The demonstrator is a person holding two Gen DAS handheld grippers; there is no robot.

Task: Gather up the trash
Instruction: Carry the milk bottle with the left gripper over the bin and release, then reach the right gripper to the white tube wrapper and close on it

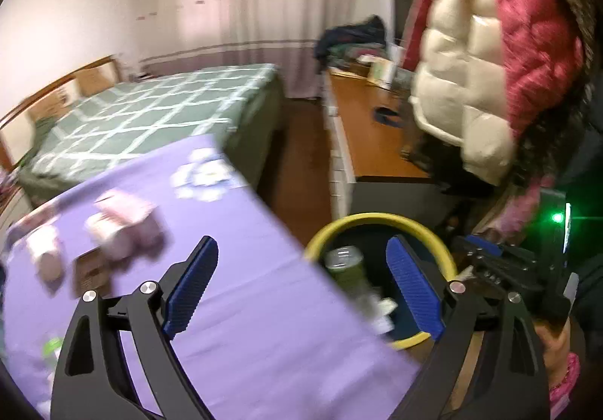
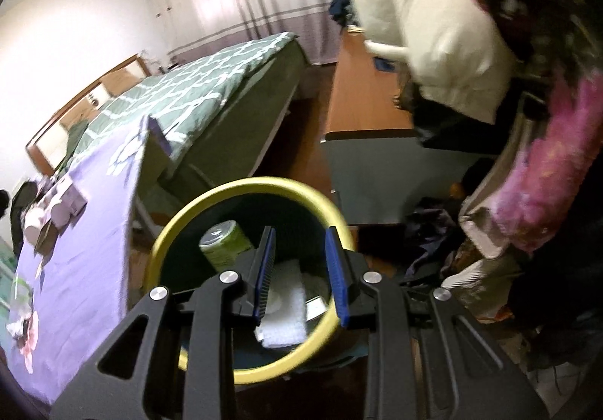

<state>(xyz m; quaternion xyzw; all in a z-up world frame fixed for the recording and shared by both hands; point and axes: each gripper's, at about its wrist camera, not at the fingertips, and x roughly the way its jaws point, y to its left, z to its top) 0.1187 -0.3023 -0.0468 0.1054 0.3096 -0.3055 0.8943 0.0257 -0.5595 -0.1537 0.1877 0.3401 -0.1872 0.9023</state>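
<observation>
A round waste bin (image 2: 341, 228) with a yellow rim and dark inside stands on the floor beside a table under a purple floral cloth (image 1: 241, 307); inside it a green can (image 2: 226, 245) with a silver top leans against the far-left wall, and white foam sheet or paper (image 2: 286, 307) lies on the bottom beside a small pale scrap (too blurred to name).

The right gripper (image 2: 301, 273) hangs over the bin's mouth, its 2 blue pads a modest gap apart and gripping nothing; the white sheet shows through the gap, well below.

The left gripper (image 1: 301, 288) is spread wide and empty, straddling the table's edge; its left pad sits over the purple cloth, its right pad over the bin (image 1: 377, 218), and the can (image 1: 345, 269) shows between them, down in the bin.

On the cloth farther back lie several pinkish crumpled pieces (image 1: 124, 228) and a small brown card (image 1: 88, 269), all blurred; a green checked bed (image 1: 158, 115) stands behind.
</observation>
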